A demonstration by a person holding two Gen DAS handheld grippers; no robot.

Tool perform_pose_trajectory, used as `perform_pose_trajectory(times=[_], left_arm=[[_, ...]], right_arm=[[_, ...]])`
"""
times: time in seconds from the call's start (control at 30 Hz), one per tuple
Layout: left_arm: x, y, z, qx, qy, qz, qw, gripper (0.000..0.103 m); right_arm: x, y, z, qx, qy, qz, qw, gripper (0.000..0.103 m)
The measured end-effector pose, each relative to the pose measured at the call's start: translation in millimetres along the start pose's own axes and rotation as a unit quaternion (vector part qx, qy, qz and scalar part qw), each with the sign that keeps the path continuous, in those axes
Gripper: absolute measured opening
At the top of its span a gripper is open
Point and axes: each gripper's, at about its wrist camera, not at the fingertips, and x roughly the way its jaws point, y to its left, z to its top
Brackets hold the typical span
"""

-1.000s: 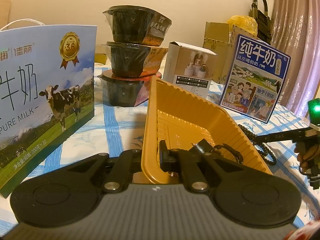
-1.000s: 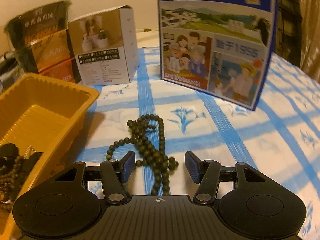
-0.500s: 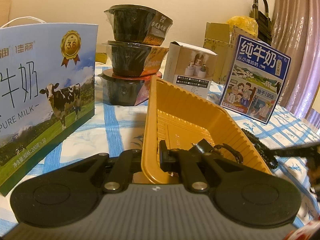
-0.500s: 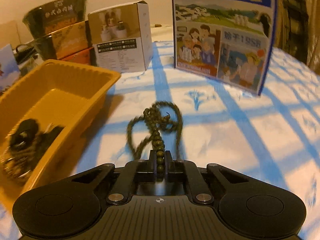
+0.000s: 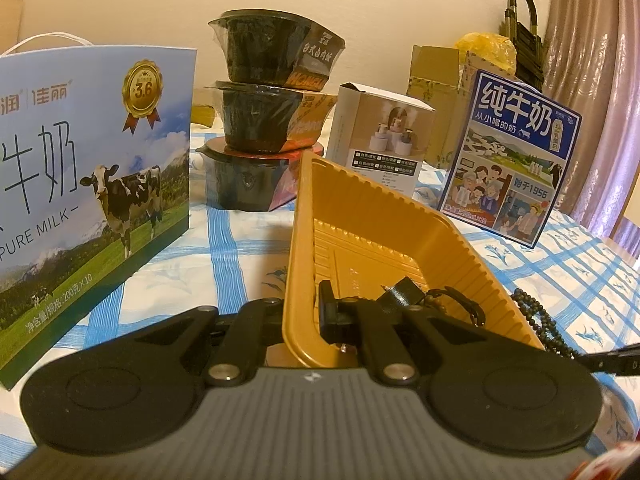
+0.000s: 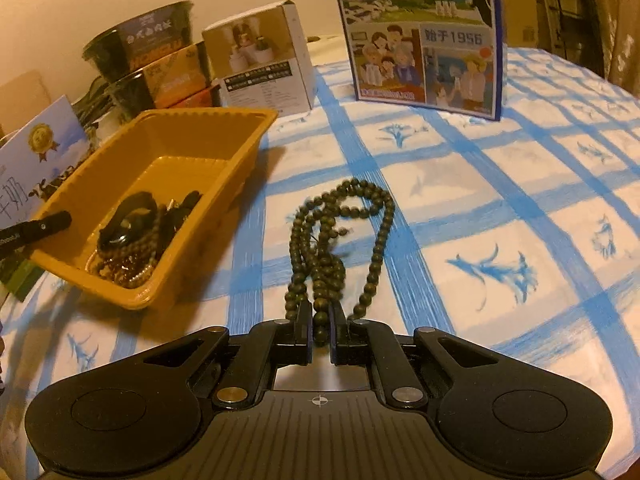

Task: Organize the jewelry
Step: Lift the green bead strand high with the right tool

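My left gripper (image 5: 302, 320) is shut on the near wall of a yellow plastic tray (image 5: 360, 216), which stands tilted in the left wrist view. Dark bracelets and brown beads (image 6: 132, 240) lie in the tray's (image 6: 208, 120) near end. A long strand of dark green beads (image 6: 340, 240) trails over the checked cloth right of the tray. My right gripper (image 6: 320, 328) pinches the strand's near end between its pads, and its jaws are opening slightly. The same strand (image 5: 536, 316) shows beside the tray in the left wrist view.
A blue milk box (image 6: 424, 40) stands behind the strand, with a white carton (image 6: 264, 68) and stacked black bowls (image 5: 264, 120) behind the tray. A large milk gift bag (image 5: 80, 180) stands to the left. The blue-checked cloth (image 6: 520, 200) spreads to the right.
My right gripper closed on the green bead strand and pulled back, stretching the strand out toward me. The left gripper and the tray stayed put.
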Motion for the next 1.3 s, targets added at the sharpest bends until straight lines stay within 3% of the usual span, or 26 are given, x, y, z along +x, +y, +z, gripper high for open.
perform_pose_trajectory(times=[0.03, 0.07, 0.13, 0.4, 0.53, 0.73, 0.93, 1.13, 1.3], left_arm=[[0, 0, 0, 0.001, 0.0, 0.0, 1.0, 0.007], [0, 0, 0, 0.001, 0.0, 0.001, 1.0, 0.007], [0, 0, 0, 0.001, 0.0, 0.0, 1.0, 0.007], [0, 0, 1, -0.001, 0.001, 0.0, 1.0, 0.007], [1, 0, 1, 0.0, 0.0, 0.0, 1.0, 0.007], [1, 0, 1, 0.0, 0.001, 0.0, 1.0, 0.007], [1, -1, 1, -0.002, 0.001, 0.001, 1.0, 0.007], [1, -1, 1, 0.0, 0.001, 0.0, 1.0, 0.007], [1, -1, 1, 0.0, 0.001, 0.0, 1.0, 0.007]], right_arm=[[0, -1, 2, -0.001, -0.003, 0.001, 1.0, 0.022], [1, -1, 4, -0.002, -0.006, 0.002, 1.0, 0.043], [2, 1, 10, -0.006, -0.021, -0.002, 1.0, 0.061], [43, 14, 18, -0.075, -0.003, -0.021, 0.997, 0.061], [61, 18, 17, -0.099, 0.015, -0.029, 0.995, 0.042], [67, 21, 19, -0.111, 0.023, -0.044, 0.993, 0.032], [70, 26, 21, -0.121, 0.036, -0.045, 0.991, 0.015], [67, 25, 22, -0.101, 0.035, -0.044, 0.993, 0.014], [53, 10, 27, -0.025, 0.026, -0.012, 0.999, 0.014]])
